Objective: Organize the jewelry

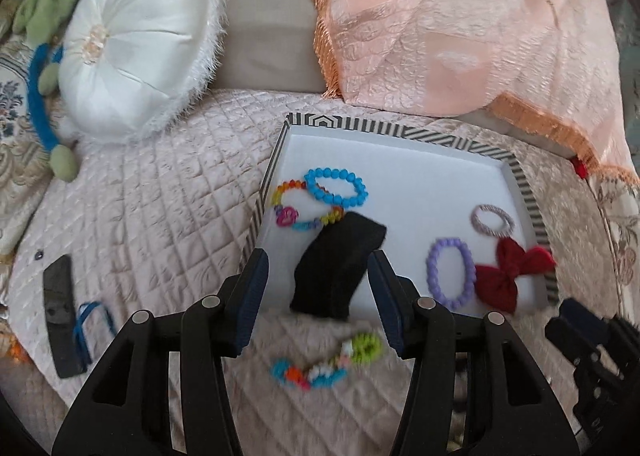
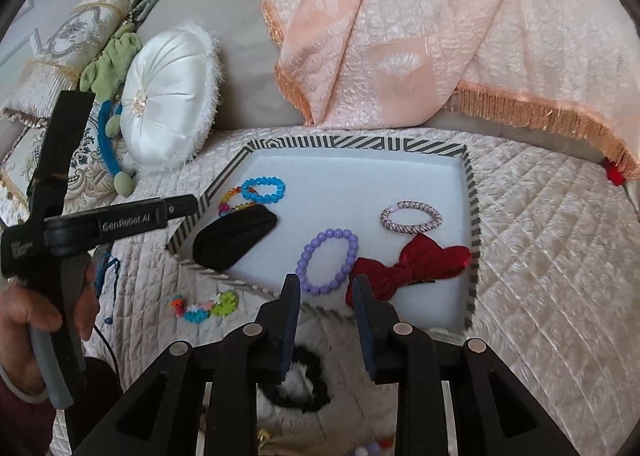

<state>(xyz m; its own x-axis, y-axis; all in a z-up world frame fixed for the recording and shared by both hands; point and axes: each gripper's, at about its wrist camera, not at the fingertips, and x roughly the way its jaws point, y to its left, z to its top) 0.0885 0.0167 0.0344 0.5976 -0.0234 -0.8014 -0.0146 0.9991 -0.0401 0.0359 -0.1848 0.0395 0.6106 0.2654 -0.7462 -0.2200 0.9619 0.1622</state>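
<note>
While both claws hang over the quilted sofa cover (image 1: 160, 191), I read the sorting as partly done: the striped tray (image 2: 352, 143) already holds a blue bead bracelet (image 2: 264, 189), a rainbow bracelet (image 1: 296, 207), a purple bead bracelet (image 2: 326, 260), a lilac hair tie (image 2: 411, 217) and a red bow (image 2: 412, 264). A black folded band (image 1: 340, 264) lies over the tray's near rim, half in and half out.

My left gripper (image 1: 318, 288) is spread wide and holds nothing; the black band sits just ahead, between its fingers, and the loose multicoloured bracelet (image 1: 326, 362) lies on the cover below them, outside the tray. My right gripper (image 2: 326, 320) is also spread and empty, hanging at the tray's near edge, with a black scrunchie (image 2: 300, 380) on the cover beneath it.

My guess is that the multicoloured bracelet goes next. The risks I see: the cover is soft and quilted, so pressing down may pinch fabric along with the beads. A grip on a single bead could let the string swing and slip. Lifting over the rim, I could knock the overhanging black band off the tray, or drag the bracelets already placed. The two grippers are near each other, so crossing paths could make them collide.
</note>
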